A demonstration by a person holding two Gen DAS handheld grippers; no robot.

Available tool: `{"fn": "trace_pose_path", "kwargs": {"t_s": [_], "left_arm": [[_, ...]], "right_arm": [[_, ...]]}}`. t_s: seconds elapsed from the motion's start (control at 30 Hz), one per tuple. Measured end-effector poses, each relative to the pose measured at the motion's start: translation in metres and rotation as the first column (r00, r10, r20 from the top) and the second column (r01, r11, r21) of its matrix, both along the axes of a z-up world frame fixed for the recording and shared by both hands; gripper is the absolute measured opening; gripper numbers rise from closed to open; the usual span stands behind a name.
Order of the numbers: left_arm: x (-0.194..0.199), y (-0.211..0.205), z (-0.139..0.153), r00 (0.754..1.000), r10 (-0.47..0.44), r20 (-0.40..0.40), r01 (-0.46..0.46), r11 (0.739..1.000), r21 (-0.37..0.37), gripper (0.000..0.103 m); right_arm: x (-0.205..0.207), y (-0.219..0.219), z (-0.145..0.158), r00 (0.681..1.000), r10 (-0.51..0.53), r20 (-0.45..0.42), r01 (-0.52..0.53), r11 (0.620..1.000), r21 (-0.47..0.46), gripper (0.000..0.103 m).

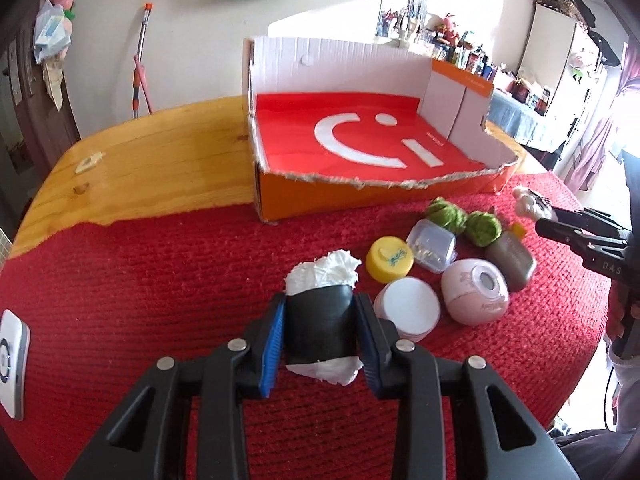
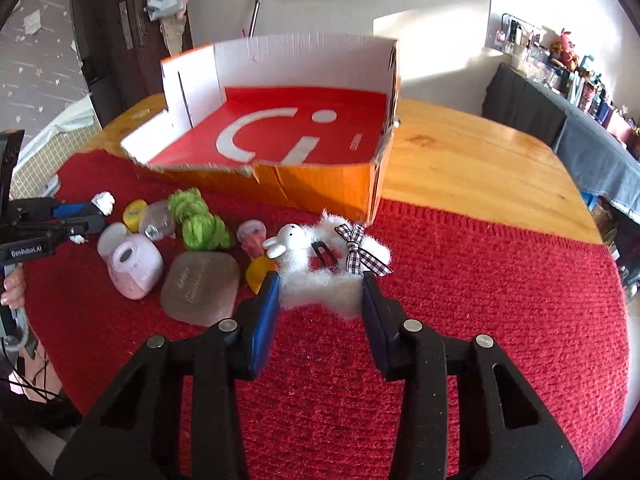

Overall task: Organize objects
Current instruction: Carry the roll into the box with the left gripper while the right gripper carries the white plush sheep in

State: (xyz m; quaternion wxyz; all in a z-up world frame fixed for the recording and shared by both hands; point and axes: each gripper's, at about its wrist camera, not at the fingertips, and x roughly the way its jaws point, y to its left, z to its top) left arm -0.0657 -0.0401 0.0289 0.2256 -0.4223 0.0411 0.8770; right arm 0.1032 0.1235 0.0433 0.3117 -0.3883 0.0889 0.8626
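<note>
My left gripper (image 1: 320, 320) is shut on a black roll stuffed with white tissue (image 1: 320, 324), held over the red mat. My right gripper (image 2: 322, 284) is shut on a fluffy white rabbit hair clip with a checked bow (image 2: 320, 256); it also shows in the left wrist view (image 1: 528, 200). An open orange cardboard box (image 1: 360, 196) with a red floor stands behind the items, also in the right wrist view (image 2: 320, 188). Loose items lie between the grippers: a yellow cap (image 1: 389, 259), a clear plastic box (image 1: 434, 245), green yarn (image 1: 464, 220), a pink jar (image 1: 476, 298), a white lid (image 1: 408, 314), a grey bottle (image 1: 514, 262).
A red knitted mat (image 2: 480, 300) covers the near part of a wooden table (image 2: 480, 160). A white device (image 1: 14, 364) lies at the mat's left edge. A small pink pot (image 2: 252, 236) sits near the yarn. Shelves and furniture stand beyond the table.
</note>
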Motion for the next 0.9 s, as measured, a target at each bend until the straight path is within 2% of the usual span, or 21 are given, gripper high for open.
{"fn": "trace_pose_path", "kwargs": {"t_s": [0.33,0.6,0.77,0.9], "left_arm": [[0.009,0.007,0.027,0.998,-0.024,-0.051,0.026,0.999,0.025,0.035],[-0.011,0.021,0.061,0.995,-0.042,-0.091,0.047,0.998,0.049,0.035],[-0.046,0.036,0.068,0.997,-0.059,-0.055,0.06,0.998,0.015,0.035],[-0.074,0.051,0.062,0.997,-0.076,-0.002,0.076,0.996,-0.047,0.035]], "right_arm": [[-0.001,-0.008,0.014,0.999,0.0,-0.046,0.0,1.0,0.01,0.038],[-0.026,-0.008,0.05,0.993,0.069,-0.094,-0.065,0.997,0.047,0.038],[-0.056,0.016,0.059,0.995,0.086,-0.044,-0.084,0.996,0.035,0.038],[-0.079,0.044,0.054,0.995,0.084,0.048,-0.084,0.996,-0.006,0.038]]}}
